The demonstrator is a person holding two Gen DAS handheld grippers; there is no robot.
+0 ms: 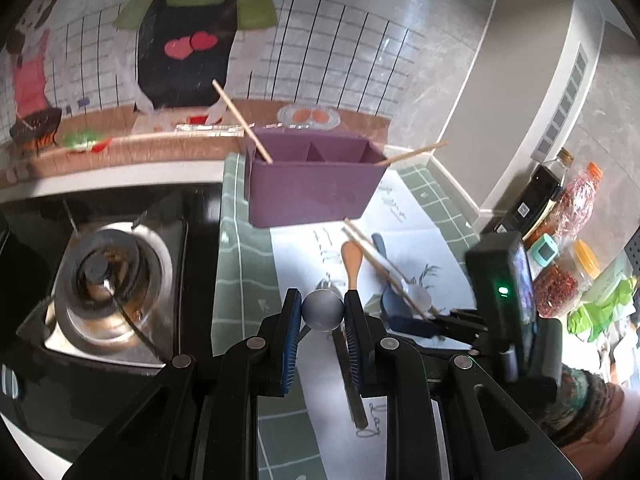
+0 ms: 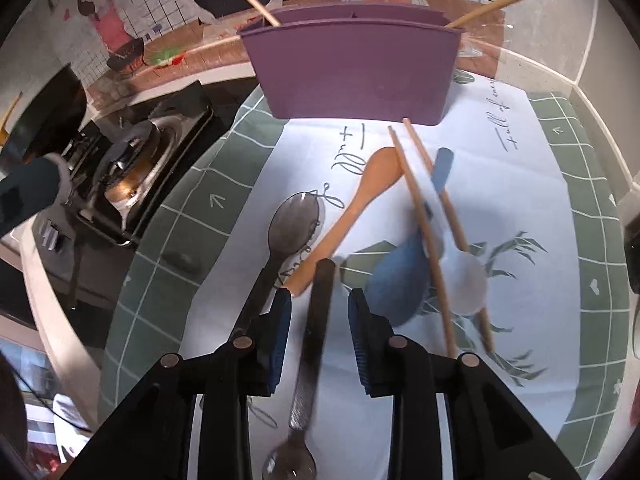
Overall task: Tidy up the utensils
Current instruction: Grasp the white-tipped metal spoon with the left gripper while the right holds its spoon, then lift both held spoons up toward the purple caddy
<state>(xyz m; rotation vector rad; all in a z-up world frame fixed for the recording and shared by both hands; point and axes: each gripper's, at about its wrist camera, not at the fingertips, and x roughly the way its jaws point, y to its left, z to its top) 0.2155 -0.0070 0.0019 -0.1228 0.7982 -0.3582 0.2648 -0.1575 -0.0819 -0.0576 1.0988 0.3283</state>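
A purple divided holder (image 1: pixel 312 184) stands at the back of the mat with two chopsticks leaning in it; it also shows in the right wrist view (image 2: pixel 356 72). My left gripper (image 1: pixel 322 312) is shut on the bowl of a metal spoon (image 1: pixel 322 311), held above the mat. My right gripper (image 2: pixel 319 308) is open, its fingers on either side of the dark handle of a second metal spoon (image 2: pixel 318 320) lying on the mat. A third metal spoon (image 2: pixel 294 222), a wooden spoon (image 2: pixel 360 196), a blue spoon (image 2: pixel 400 276), a white spoon (image 2: pixel 464 276) and two chopsticks (image 2: pixel 424 236) lie ahead.
A gas stove burner (image 1: pixel 104 280) is left of the green mat (image 1: pixel 236 264). Bottles and jars (image 1: pixel 560 216) stand at the right by the wall. The right gripper with its device (image 1: pixel 504 292) shows in the left wrist view.
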